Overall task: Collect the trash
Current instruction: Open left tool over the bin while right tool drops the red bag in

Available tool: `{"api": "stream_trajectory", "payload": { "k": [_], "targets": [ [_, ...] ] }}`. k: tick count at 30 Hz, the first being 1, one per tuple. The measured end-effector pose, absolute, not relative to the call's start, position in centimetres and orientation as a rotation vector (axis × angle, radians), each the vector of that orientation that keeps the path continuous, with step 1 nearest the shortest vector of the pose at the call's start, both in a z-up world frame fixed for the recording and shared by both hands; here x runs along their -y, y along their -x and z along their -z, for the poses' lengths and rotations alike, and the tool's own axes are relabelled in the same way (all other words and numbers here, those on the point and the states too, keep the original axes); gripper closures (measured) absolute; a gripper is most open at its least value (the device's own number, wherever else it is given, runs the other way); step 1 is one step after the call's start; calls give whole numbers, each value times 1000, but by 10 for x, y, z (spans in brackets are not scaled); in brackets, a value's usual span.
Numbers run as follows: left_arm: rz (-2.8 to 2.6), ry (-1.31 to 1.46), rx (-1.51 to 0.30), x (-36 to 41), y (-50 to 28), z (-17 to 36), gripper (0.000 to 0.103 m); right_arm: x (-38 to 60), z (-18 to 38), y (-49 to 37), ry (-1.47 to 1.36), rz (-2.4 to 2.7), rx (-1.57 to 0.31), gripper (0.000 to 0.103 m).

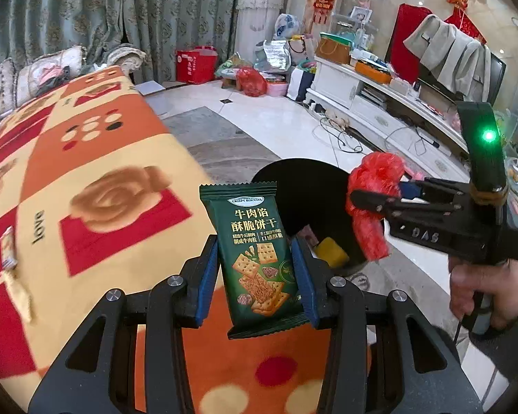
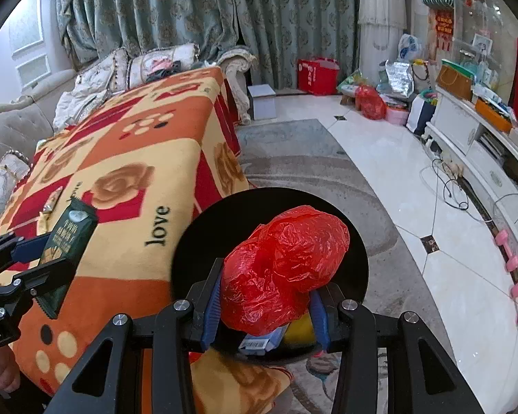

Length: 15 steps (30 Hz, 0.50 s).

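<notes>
In the left wrist view, the left gripper (image 1: 257, 276) is clamping a green biscuit packet (image 1: 255, 258) across its width, the blue pads pressing on both long edges while the packet is standing upright between them. It is hanging above the edge of the patterned blanket (image 1: 97, 179), with the black bin (image 1: 293, 186) just beyond. A yellow item (image 1: 331, 251) is lying inside the bin. Further right, the right gripper (image 1: 362, 207) is pinching a crumpled red plastic bag (image 1: 372, 200) over the bin's far side. One small wrapper (image 1: 8, 248) is lying on the blanket at the left edge, not yet collected.

In the right wrist view, the right gripper (image 2: 266, 303) is squeezing the red plastic bag (image 2: 283, 265) — the pads are biting into its lower bulge, the rest ballooning out above the bin (image 2: 197, 234), whose opening is sitting directly underneath. The left gripper (image 2: 28, 262) is showing at the left, carrying the biscuit packet (image 2: 66, 241) over the blanket (image 2: 138, 145).

Both pieces look very light. The bag is probably soft and springy, likely to puff open and cling to a pad, so a grip on the bunched middle suits it. The packet's glossy film looks slick and only slightly stiff — holding it across the flat body, as here, seems safer than by a crimped end.
</notes>
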<state>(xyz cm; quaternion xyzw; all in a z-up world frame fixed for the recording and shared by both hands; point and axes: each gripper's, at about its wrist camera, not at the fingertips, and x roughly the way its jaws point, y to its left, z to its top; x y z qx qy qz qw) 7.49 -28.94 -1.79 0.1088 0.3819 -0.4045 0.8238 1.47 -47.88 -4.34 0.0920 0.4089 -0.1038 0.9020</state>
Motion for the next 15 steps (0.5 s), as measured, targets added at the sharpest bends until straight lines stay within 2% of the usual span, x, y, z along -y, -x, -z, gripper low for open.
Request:
{"api": "stream_trajectory", "payload": {
  "k": [14, 15],
  "targets": [
    [898, -270, -873, 353, -91, 50, 62, 513, 82, -37, -236, 227, -926, 61],
    [891, -264, -874, 358, -91, 51, 62, 513, 83, -40, -238, 231, -931, 58]
  ]
}}
